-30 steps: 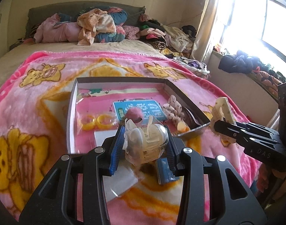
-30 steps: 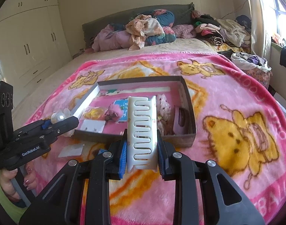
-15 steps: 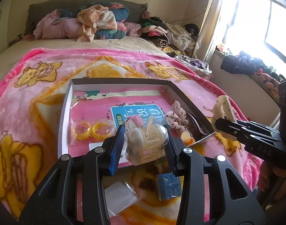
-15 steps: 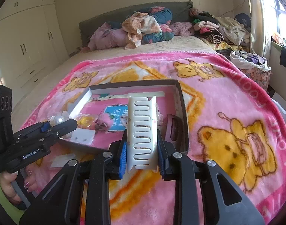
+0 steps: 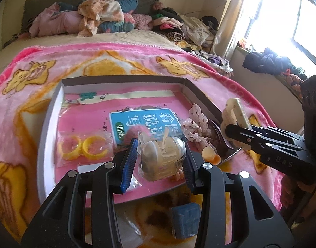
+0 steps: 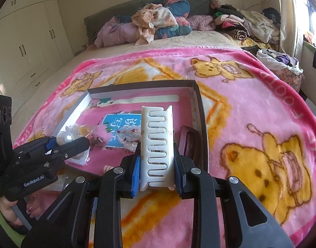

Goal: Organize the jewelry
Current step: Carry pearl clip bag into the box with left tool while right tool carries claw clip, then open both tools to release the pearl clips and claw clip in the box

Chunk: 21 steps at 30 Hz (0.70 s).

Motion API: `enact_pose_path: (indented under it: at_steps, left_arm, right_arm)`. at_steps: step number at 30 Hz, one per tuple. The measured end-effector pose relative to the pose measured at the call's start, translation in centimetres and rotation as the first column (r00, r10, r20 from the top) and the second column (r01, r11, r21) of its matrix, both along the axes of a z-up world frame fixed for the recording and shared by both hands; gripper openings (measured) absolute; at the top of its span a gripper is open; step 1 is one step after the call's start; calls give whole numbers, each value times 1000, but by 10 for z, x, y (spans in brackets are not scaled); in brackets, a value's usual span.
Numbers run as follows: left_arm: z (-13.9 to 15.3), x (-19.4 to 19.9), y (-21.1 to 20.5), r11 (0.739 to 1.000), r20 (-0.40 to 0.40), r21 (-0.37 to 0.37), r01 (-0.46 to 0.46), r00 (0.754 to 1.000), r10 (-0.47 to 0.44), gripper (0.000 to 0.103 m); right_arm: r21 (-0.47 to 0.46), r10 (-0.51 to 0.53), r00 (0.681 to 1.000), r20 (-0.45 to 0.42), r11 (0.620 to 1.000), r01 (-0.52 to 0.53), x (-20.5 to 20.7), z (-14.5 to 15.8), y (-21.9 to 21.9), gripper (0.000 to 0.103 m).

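Two hand-held grippers clamp a ribbed white comb [image 6: 157, 144] and a clear crinkled packet [image 5: 162, 157].

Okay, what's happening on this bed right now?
A person holds two grippers above a shallow box on a pink blanket. The left gripper is shut on a clear packet of pale hair clips; the right gripper is shut on a white comb-like clip. Neither has been set down yet.

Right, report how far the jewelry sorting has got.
Done: the yellow rings in their bag and a spotted scrunchie already lie in the tray. In hand: the left gripper holds a clear hair claw, the right gripper a white comb clip. Left: a blue block lies on the blanket.
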<state>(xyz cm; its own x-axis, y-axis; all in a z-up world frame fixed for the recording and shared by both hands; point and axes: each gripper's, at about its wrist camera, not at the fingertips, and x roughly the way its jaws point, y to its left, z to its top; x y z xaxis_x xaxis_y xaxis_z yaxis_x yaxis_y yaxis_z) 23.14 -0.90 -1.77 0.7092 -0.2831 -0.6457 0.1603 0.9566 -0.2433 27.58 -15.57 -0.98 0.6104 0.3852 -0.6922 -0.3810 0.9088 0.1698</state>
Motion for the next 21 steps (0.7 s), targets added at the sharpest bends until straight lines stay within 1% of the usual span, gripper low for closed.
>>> enact_pose_path:
  at_steps: [8,14,15,16,18,21]
  left_arm:
    - [-12,10,-10,1000,-30,8,28,999,-27,32]
    - [-17,14,-12,999,-46,14,29,999,-29,32]
    - [-17,14,-12,999,-48,16,28,998,-27,32]
    - [-18,15,-12,1000,-50,17,26,998,-25,32]
    - [-18,15,-13,1000,-55,16,22,998,-21,32]
    - [-19,15,-14,1000,-61,24,19,998,-17,32]
  right_arm:
    - [-3,9,1000,-30,1000,-9,16,-14,1,26]
    - [20,5,999,-36,1000,-4,19,-17,-2,26]
    - [20,4,999,-33,1000,-3,19,-17,-2,29]
    - [20,2,1000,-28,1000,-1,18,-16,-3,36]
    - [29,-3,1000,-13,1000,4,15,-14,-7,42]
    - [37,-13,1000,-3,999,13,10,-11,-12,45]
